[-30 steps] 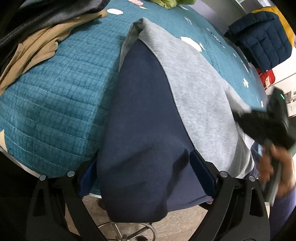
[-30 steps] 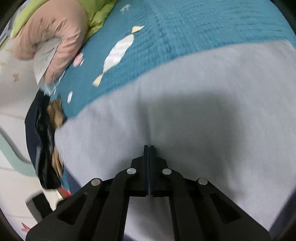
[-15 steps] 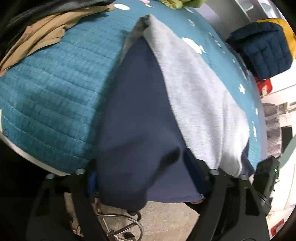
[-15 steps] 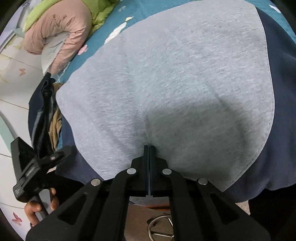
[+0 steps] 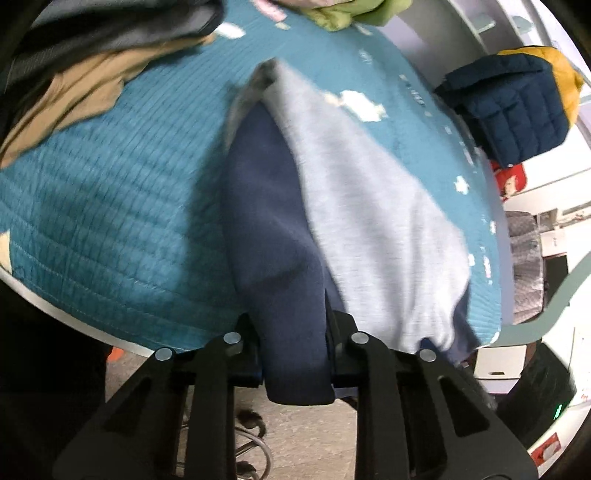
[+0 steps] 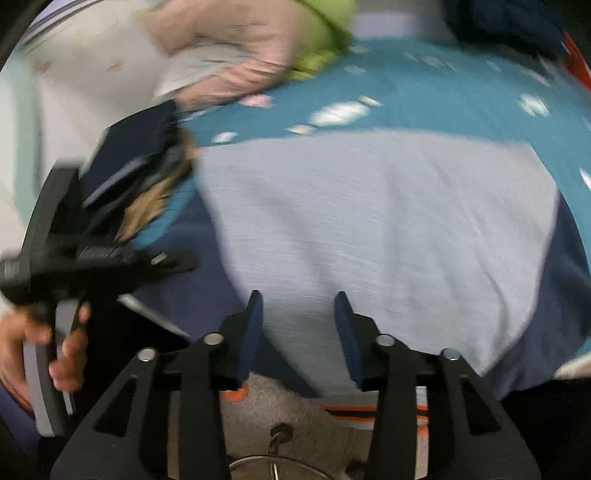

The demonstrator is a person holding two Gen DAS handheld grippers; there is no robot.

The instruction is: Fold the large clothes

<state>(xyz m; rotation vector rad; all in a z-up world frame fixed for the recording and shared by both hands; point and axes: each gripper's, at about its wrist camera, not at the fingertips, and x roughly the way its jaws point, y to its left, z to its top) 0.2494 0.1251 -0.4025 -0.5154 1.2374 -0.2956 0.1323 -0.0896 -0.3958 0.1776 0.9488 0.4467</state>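
A grey and navy sweatshirt (image 5: pixel 354 206) lies folded on the teal quilted table cover (image 5: pixel 110 206), its near edge hanging over the table front. My left gripper (image 5: pixel 293 332) is shut on the navy sleeve end (image 5: pixel 291 354) at that edge. In the right wrist view the sweatshirt (image 6: pixel 369 221) fills the middle. My right gripper (image 6: pixel 299 325) is open just in front of its grey hem, holding nothing. The left gripper (image 6: pixel 92 258) shows at the left there, in a hand.
A tan garment (image 5: pixel 74 92) and dark clothes (image 5: pixel 110 33) lie at the far left of the table. A navy and yellow puffer jacket (image 5: pixel 517 107) sits at the far right. Pink and green bedding (image 6: pixel 258 48) lies at the back. A stool base (image 6: pixel 280 458) stands on the floor below.
My right gripper has opened and let go of the grey hem, pulling back a little. My left gripper has closed tighter on the navy sleeve and shifted towards the table.
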